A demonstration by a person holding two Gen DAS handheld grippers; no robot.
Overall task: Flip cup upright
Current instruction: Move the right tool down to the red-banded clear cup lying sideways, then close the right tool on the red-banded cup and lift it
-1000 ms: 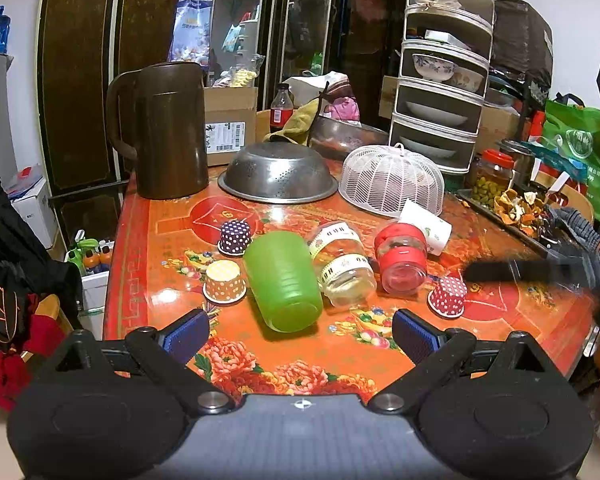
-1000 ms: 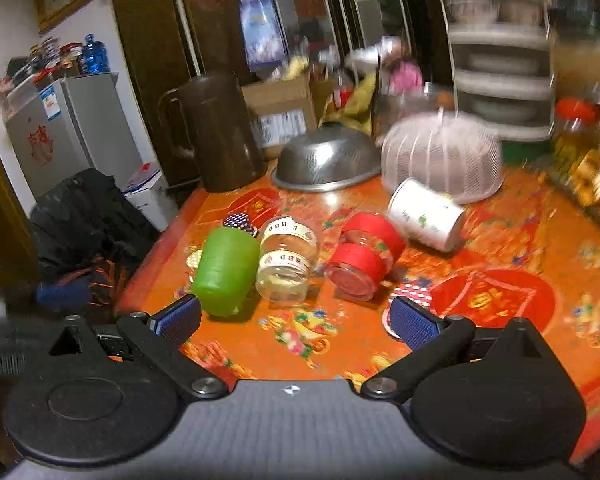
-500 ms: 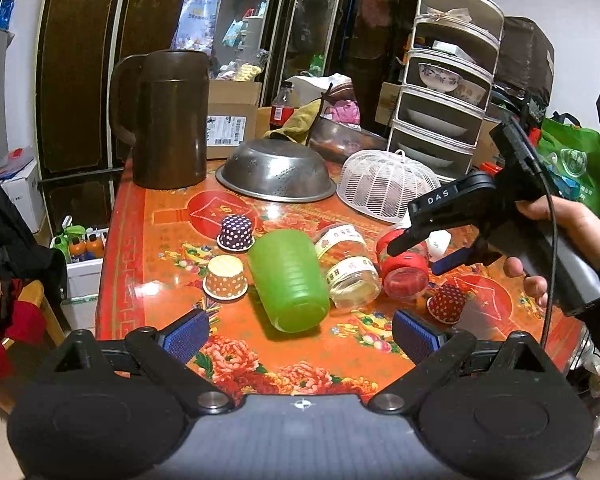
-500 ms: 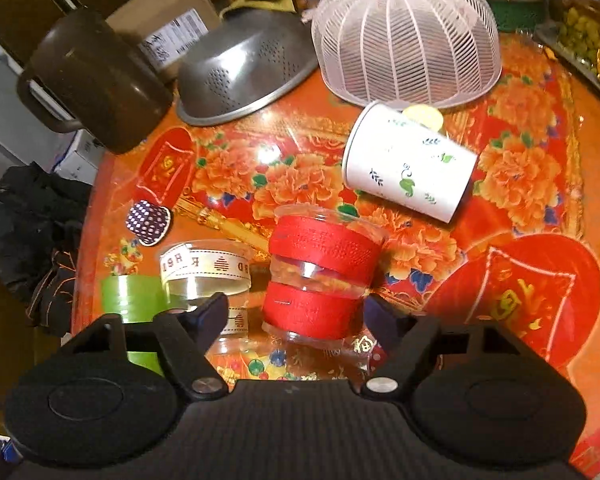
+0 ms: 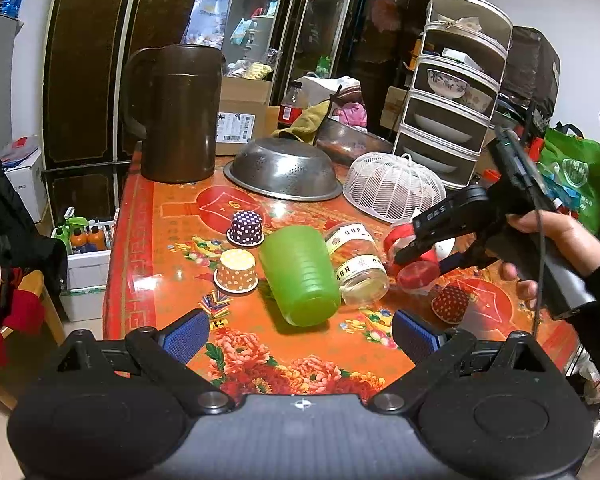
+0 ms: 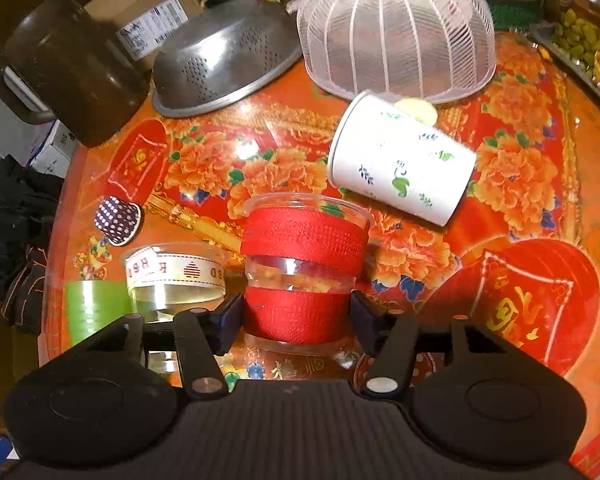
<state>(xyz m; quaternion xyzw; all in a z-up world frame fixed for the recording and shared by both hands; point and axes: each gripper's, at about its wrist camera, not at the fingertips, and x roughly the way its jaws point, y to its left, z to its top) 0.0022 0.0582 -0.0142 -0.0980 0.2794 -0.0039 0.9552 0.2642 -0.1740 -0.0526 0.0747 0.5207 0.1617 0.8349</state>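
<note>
Right wrist view puts my right gripper low over the floral orange tabletop, its jaws astride the clear plastic cup with two red bands, which lies on its side. Half a second ago the fingers stood wide of it; now both pads sit just beside the lower red band, and I cannot tell whether they press it yet. Beyond it the white paper cup with green leaf print lies tipped as before, and the clear jar with cream ribbon lies just left of the red cup. From the left wrist view, my left gripper hangs wide open and empty near the table edge, facing the green plastic cup lying on its side, unmoved.
</note>
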